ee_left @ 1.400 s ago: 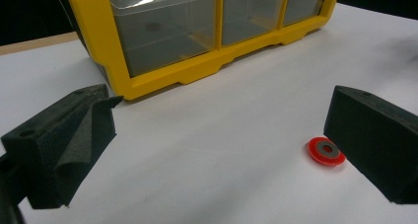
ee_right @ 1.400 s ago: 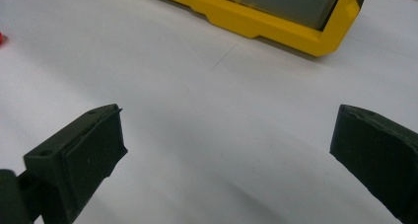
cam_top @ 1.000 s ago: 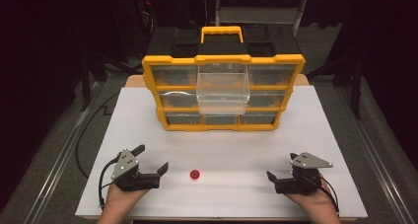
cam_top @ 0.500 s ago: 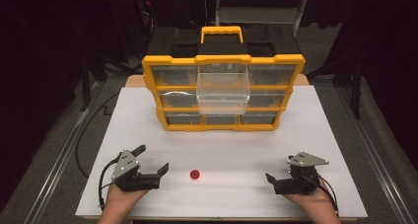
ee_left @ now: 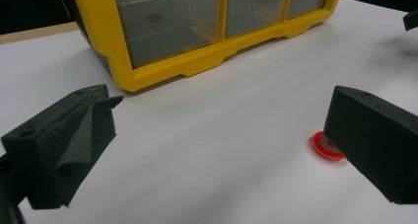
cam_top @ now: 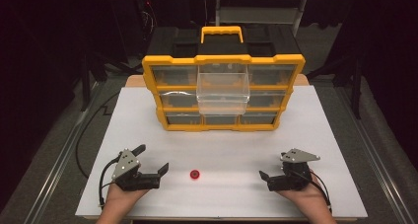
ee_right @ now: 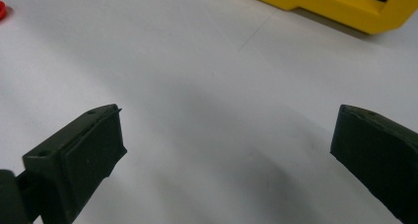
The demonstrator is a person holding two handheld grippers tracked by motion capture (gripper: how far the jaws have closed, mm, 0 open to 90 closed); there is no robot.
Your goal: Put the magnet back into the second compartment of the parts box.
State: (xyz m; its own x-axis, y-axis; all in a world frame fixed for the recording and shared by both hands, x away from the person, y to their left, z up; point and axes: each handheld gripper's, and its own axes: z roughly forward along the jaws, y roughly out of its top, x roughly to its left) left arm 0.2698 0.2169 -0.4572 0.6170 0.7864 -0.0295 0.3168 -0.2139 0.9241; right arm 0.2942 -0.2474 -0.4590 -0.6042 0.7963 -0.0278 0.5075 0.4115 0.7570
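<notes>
Pickup has not begun: the small red disc lies on the white surface in front of the yellow drawer organizer, whose clear middle drawer stands pulled out. Left tool and right tool both gape, released, holding nothing. Next, I judge, the left tool, nearer the disc, must straddle it and pinch its thin rim.

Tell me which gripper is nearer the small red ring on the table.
Left. The left gripper sits just to the left of the red ring, jaws open; the right gripper is farther off to the ring's right, also open.
</notes>
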